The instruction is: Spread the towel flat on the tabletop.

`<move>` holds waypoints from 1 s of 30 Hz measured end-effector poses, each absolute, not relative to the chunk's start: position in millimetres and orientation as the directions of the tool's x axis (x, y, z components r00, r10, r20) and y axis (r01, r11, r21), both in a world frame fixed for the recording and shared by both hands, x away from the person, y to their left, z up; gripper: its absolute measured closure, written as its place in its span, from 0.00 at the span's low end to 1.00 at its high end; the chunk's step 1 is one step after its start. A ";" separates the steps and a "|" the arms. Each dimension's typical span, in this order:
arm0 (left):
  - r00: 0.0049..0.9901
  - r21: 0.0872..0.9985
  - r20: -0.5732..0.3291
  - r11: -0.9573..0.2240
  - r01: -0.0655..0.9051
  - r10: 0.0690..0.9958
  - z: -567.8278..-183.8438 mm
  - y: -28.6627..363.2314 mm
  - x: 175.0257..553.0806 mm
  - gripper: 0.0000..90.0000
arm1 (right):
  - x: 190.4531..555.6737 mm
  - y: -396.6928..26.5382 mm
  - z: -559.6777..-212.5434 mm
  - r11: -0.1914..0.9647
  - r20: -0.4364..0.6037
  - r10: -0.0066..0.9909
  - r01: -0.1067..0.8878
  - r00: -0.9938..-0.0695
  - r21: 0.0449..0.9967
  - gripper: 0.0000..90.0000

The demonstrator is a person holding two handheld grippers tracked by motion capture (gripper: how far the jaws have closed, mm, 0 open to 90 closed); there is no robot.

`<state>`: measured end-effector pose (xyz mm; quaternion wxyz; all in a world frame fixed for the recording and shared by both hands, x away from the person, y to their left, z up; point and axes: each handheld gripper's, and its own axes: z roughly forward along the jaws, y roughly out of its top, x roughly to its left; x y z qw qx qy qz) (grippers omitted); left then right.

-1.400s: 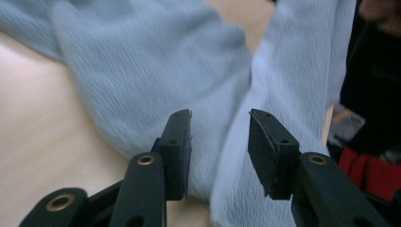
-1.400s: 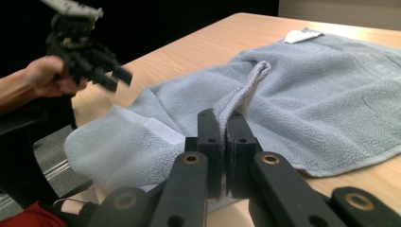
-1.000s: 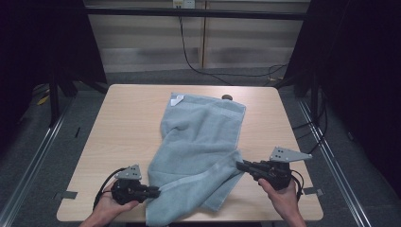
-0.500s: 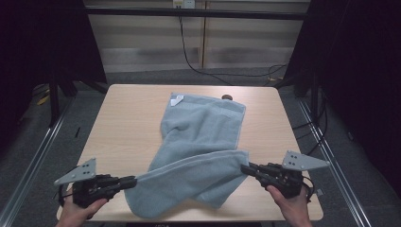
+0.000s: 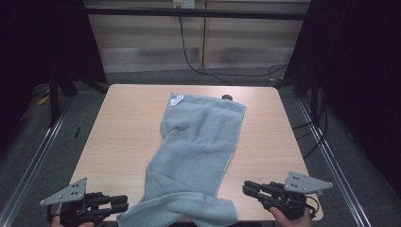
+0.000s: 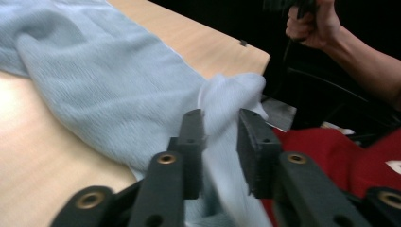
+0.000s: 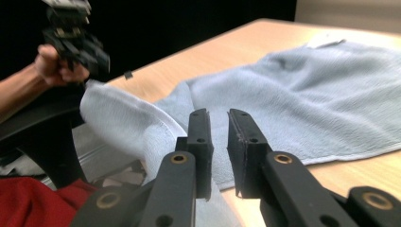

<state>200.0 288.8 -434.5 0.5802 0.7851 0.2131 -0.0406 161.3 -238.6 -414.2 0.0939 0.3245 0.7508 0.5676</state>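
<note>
Item: light blue towel [image 5: 201, 151], spread lengthwise along the wooden table [image 5: 118, 132], near end bunched over the front edge. Left gripper [image 5: 120, 204] and right gripper [image 5: 249, 188]: jaws parted, empty (half a second earlier both held the towel stretched between them). Step, judged: regrasping. Next: catching two corners.

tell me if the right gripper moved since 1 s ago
Yes. The right gripper has pulled back off the towel toward the table's near right corner.

Wood table [image 5: 123, 127] w/ blue towel [image 5: 203, 142], crumpled, near edge.
</note>
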 end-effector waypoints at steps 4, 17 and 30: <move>0.891 0.874 -0.305 -0.273 0.402 0.336 -436.0 271.4 234.3 0.76 | 196.8 -223.3 -436.8 0.227 0.224 0.615 0.442 -0.756 0.868 0.88; 0.875 0.740 -0.269 -0.495 0.456 0.403 -493.4 194.9 283.6 0.68 | 260.2 -152.9 -495.9 0.428 0.244 0.582 0.547 -0.776 0.719 0.68; 0.925 0.717 -0.292 -0.584 0.381 0.244 -493.2 210.1 211.5 0.63 | 192.1 -177.5 -497.4 0.490 0.237 0.543 0.533 -0.806 0.690 0.64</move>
